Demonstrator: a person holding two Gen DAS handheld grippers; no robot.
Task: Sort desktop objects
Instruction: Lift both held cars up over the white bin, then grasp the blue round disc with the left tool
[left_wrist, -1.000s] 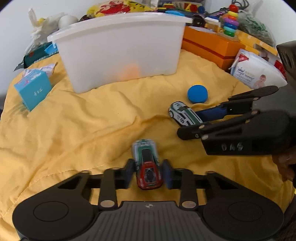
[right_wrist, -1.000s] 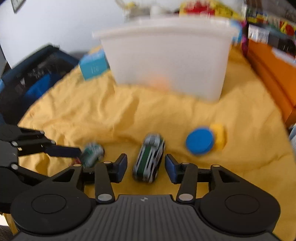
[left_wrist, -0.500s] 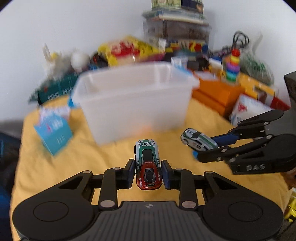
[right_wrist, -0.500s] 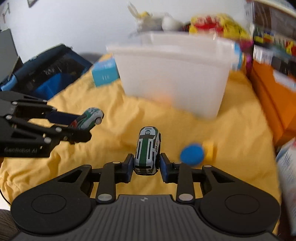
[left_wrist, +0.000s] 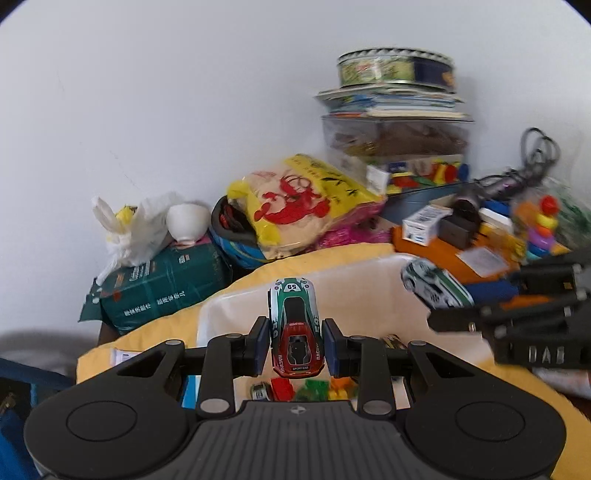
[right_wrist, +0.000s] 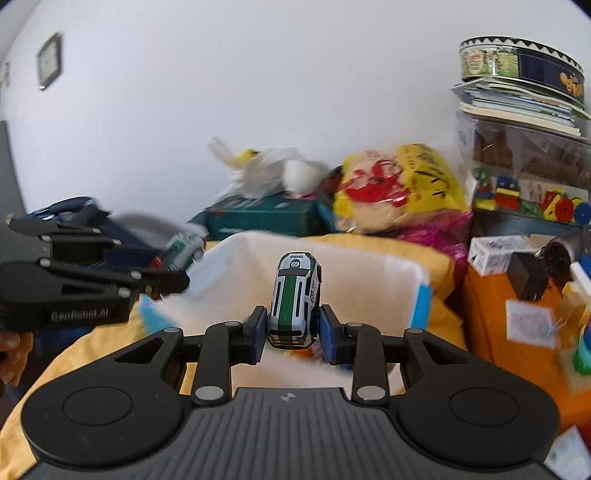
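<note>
We list two items, both aloft over the white translucent plastic bin (left_wrist: 221, 314) on the yellow cloth (left_wrist: 332, 254). One: red-and-green toy racing car numbered 59 (left_wrist: 295, 328), clamped by its flanks in our left gripper (left_wrist: 295, 345), nose toward the bin's far rim. Two: white toy car with green stripe, numbered 69 (right_wrist: 293, 306), tilted slightly, clamped in our right gripper (right_wrist: 293, 338), over the bin's near edge.
</note>
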